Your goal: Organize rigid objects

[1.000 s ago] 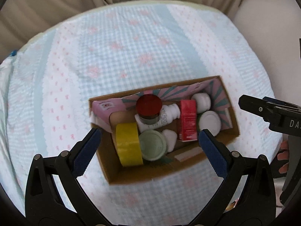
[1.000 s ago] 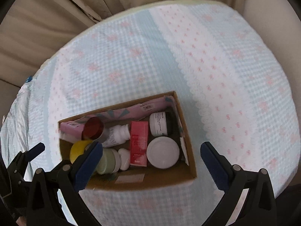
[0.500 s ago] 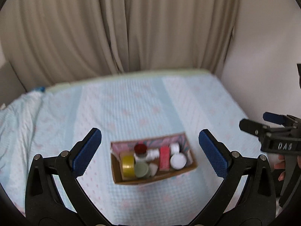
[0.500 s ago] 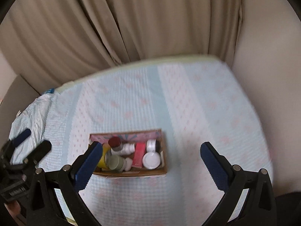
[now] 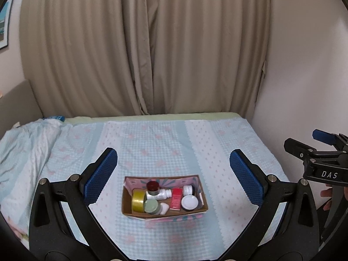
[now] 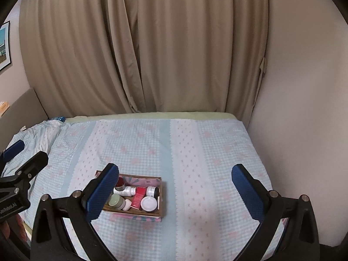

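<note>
Resting on the bed (image 5: 217, 143), the cardboard box (image 5: 128, 198) lies with its long axis left-to-right, packed with jars. Left gripper (image 5: 174, 174) and right gripper (image 6: 175, 187) hang above, jaws spread, empty.

A bed (image 5: 152, 143) carries everything, spread with a pale blue checked cover with pink flowers and white dotted stripes. An open cardboard box (image 5: 164, 215) lies directly on it, toward six o'clock. At nine o'clock a rumpled blue quilt (image 5: 26, 143) lies bunched on it.
</note>
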Available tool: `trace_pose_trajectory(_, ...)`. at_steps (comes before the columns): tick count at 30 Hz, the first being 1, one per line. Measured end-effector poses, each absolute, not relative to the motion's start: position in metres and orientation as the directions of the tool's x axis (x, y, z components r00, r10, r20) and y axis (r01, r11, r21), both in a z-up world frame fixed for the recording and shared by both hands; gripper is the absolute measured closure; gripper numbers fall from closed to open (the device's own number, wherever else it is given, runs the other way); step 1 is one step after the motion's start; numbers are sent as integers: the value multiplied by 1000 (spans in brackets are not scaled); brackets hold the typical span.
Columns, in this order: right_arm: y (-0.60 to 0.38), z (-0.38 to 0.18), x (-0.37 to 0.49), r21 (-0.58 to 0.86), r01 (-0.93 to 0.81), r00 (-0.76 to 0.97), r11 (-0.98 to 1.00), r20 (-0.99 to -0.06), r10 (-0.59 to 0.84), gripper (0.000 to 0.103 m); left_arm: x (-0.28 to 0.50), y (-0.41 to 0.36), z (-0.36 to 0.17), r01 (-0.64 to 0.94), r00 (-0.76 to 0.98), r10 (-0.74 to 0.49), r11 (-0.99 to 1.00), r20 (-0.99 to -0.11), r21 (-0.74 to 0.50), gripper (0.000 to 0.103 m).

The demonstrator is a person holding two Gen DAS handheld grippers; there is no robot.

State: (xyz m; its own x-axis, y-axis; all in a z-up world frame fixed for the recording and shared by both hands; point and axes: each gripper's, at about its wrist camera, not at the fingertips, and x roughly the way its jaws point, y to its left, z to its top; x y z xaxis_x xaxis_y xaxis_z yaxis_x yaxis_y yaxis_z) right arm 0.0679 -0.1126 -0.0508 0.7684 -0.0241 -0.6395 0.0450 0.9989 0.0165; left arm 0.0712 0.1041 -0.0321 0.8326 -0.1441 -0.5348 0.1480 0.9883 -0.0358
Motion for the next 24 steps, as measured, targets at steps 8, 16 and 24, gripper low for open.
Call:
trace_pose_trajectory(8, -126, -47, 63, 13, 35, 780, 999, -625, -19, 0, 60, 92, -35, 140, 839, -132, 990, -527, -25, 0)
trace_pose_trajectory(16, -131, -44, 60, 13, 32, 784, 999, -620, -17, 0, 58, 84, -34, 130, 836, -127, 991, -534, -31, 0)
trace_pose_trajectory(24, -129, -46, 63, 18, 30, 782, 999, -623, -12, 0, 57, 81, -33, 118, 839, -119, 992, -531, -36, 0)
